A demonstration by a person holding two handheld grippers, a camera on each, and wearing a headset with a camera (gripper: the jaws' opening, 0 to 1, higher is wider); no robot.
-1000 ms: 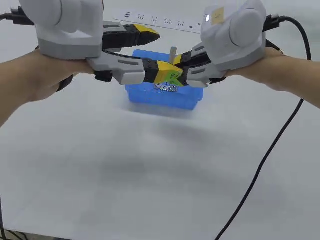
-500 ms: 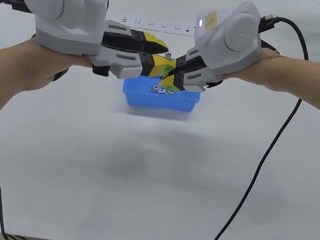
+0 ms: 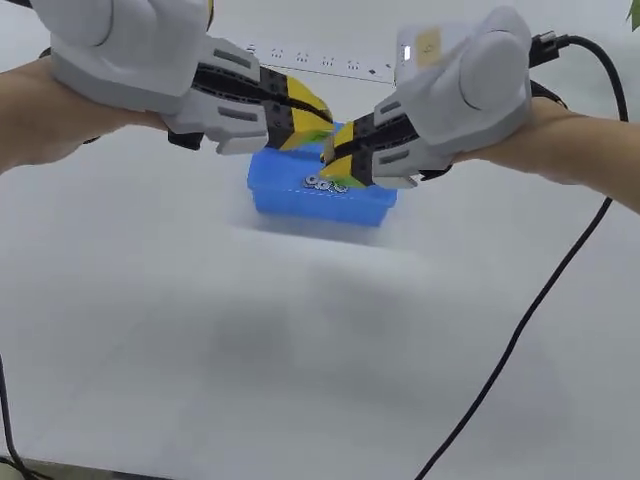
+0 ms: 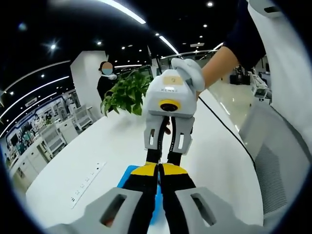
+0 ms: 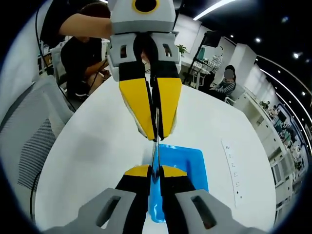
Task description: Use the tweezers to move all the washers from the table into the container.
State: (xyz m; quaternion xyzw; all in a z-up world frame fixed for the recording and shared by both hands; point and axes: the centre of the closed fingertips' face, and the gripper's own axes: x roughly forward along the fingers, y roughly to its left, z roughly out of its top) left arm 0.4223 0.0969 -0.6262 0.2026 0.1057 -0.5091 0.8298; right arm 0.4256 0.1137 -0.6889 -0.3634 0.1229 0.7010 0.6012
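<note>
A blue container (image 3: 300, 203) stands on the white table with several washers (image 3: 325, 183) inside it. My two grippers meet tip to tip just above it. The left gripper (image 3: 318, 118) comes in from the left and the right gripper (image 3: 335, 165) from the right. In the right gripper view, thin metal tweezers (image 5: 156, 156) run from my right gripper (image 5: 156, 171) straight into the facing left gripper (image 5: 155, 132). Both pairs of jaws are shut on them, over the container (image 5: 187, 165). In the left gripper view, the left gripper (image 4: 159, 168) is shut and points at the right gripper (image 4: 165, 146).
A white power strip (image 3: 310, 58) lies behind the container. The right gripper's black cable (image 3: 540, 300) trails across the table toward the front edge. A potted plant (image 4: 126, 95) stands at the table's far end, and people sit or stand farther off.
The left gripper has risen and swung back, from in front of the container to above its rear edge. The right gripper has stayed tip to tip with it.
</note>
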